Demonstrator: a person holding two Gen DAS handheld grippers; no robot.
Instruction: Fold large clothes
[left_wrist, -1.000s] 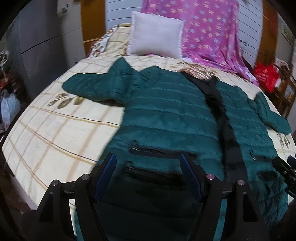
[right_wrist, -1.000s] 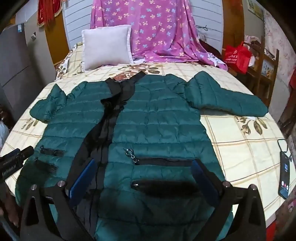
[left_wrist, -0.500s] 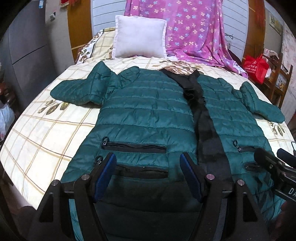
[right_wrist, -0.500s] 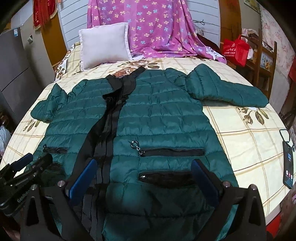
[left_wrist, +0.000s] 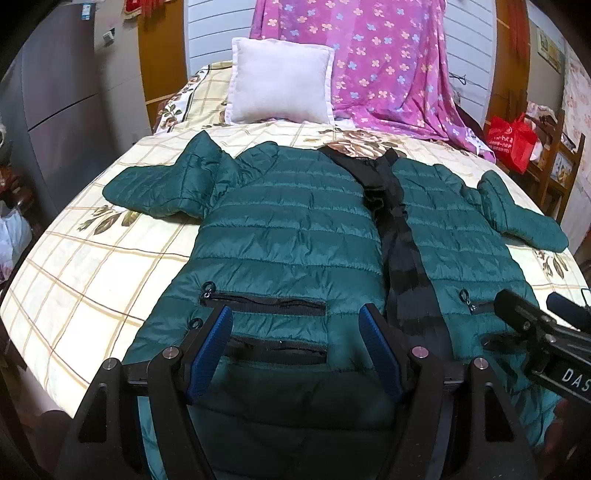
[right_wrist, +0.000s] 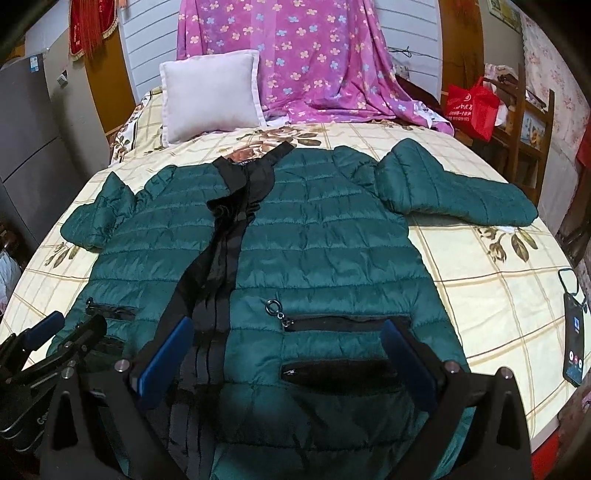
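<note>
Jacket laid out on bed, both grippers hovering empty

Left wrist view: green quilted jacket (left_wrist: 295, 236) lies flat, front up, on the checked bedspread (left_wrist: 92, 258), hem nearest the camera, both sleeves spread outward. Black placket (left_wrist: 399, 243) runs down its middle. Two black zip pockets sit on the near panel, one above the other. Left gripper (left_wrist: 295, 343) hangs over the hem, its blue-padded jaws wide apart with nothing between them. Right gripper's tip shows at the right edge. White pillow (left_wrist: 280, 81) and pink flowered blanket (left_wrist: 388, 62) at the head of the bed; red bag (left_wrist: 511, 140) to the right.

Right wrist view: same jacket (right_wrist: 325, 236), collar toward the pillow (right_wrist: 210, 92). Right gripper (right_wrist: 288, 358) hangs over the near pocket zone, jaws wide apart, gripping nothing. Left gripper (right_wrist: 62, 332) shows at lower left. Phone (right_wrist: 574, 332) lies on the bedspread at the right, apart from the jacket
</note>
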